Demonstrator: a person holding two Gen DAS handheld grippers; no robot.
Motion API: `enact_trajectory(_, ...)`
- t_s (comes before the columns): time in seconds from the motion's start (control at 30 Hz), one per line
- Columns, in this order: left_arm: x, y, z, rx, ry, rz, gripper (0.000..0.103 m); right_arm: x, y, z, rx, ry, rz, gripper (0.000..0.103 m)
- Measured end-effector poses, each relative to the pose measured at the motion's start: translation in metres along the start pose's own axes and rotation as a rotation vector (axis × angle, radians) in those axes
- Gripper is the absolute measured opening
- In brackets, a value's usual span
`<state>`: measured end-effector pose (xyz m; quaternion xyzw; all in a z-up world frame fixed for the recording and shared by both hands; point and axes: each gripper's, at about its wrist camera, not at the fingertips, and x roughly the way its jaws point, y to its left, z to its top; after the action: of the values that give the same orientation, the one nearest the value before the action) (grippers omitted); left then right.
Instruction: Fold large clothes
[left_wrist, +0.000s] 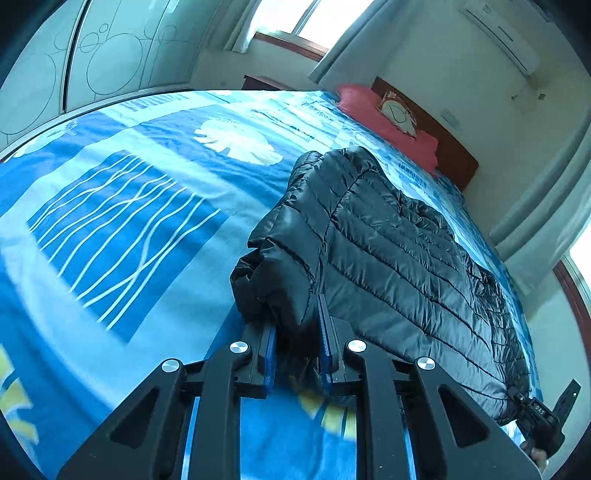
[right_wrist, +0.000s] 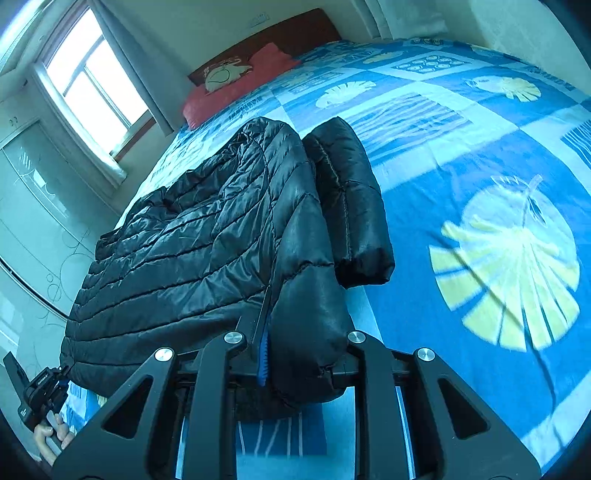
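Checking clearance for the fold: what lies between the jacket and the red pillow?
Only bare blue bedspread separates the black jacket from the red pillow; the right wrist view shows it.

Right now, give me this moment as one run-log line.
stage: fold in progress | left gripper: shut on jacket | right gripper: shut on jacket | jacket: on bed, near end gripped | pillow: at headboard

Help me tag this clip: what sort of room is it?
A bedroom, most likely: a bed with a blue patterned cover, a red pillow by the wooden headboard, and a black puffer jacket.
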<state>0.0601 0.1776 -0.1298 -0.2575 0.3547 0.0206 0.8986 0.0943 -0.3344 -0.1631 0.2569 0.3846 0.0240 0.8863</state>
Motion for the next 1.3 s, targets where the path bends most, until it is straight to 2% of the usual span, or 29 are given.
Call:
enact_trajectory(0.1, -0.006, 0.004, -0.007, 0.013, 0.018, 0.002, 0.019, -0.003, -0.001, -0.005, -0.010, 0.018, -0.012, 0.023)
enact_trajectory(0.23, -0.002, 0.008, -0.003, 0.029, 0.042, 0.002, 0.026, -0.007, -0.008, -0.003, 0.013, 0.025, -0.040, 0.041)
enact_trajectory(0.3, -0.006, 0.009, 0.001, 0.020, 0.059, -0.006, 0.033, -0.014, -0.011, -0.003, 0.017, 0.024, -0.052, 0.047)
enact_trajectory(0.37, -0.013, 0.010, 0.003, 0.040, 0.075, -0.012, 0.051, -0.026, -0.014, -0.002, 0.002, 0.018, -0.087, 0.052)
enact_trajectory(0.47, -0.027, 0.012, 0.003, 0.085, 0.066, 0.011, 0.065, -0.048, -0.018, -0.006, -0.018, 0.001, -0.154, 0.053)
enact_trajectory(0.6, -0.044, 0.017, 0.013, 0.121, 0.049, 0.025, 0.069, -0.076, -0.018, -0.004, -0.048, -0.062, -0.262, 0.053)
enact_trajectory(0.7, -0.046, 0.020, 0.023, 0.131, 0.049, 0.022, 0.073, -0.081, -0.003, 0.002, -0.065, -0.090, -0.235, 0.048)
enact_trajectory(0.8, -0.038, 0.016, 0.033, 0.154, 0.055, 0.024, 0.073, -0.062, 0.027, 0.004, -0.109, -0.038, -0.146, 0.043)
enact_trajectory(0.9, -0.021, 0.015, 0.044, 0.148, 0.095, -0.010, 0.073, -0.025, 0.074, 0.003, -0.190, 0.041, -0.059, 0.037)
enact_trajectory(1.03, 0.005, 0.011, 0.063, 0.130, 0.132, -0.033, 0.073, 0.019, 0.137, 0.013, -0.282, 0.089, 0.000, 0.036)
enact_trajectory(1.2, 0.022, -0.002, 0.078, 0.157, 0.135, -0.035, 0.073, 0.061, 0.194, 0.025, -0.358, 0.086, 0.020, 0.036)
enact_trajectory(1.3, 0.036, -0.006, 0.084, 0.172, 0.153, -0.025, 0.073, 0.092, 0.207, 0.023, -0.393, 0.124, -0.020, 0.036)
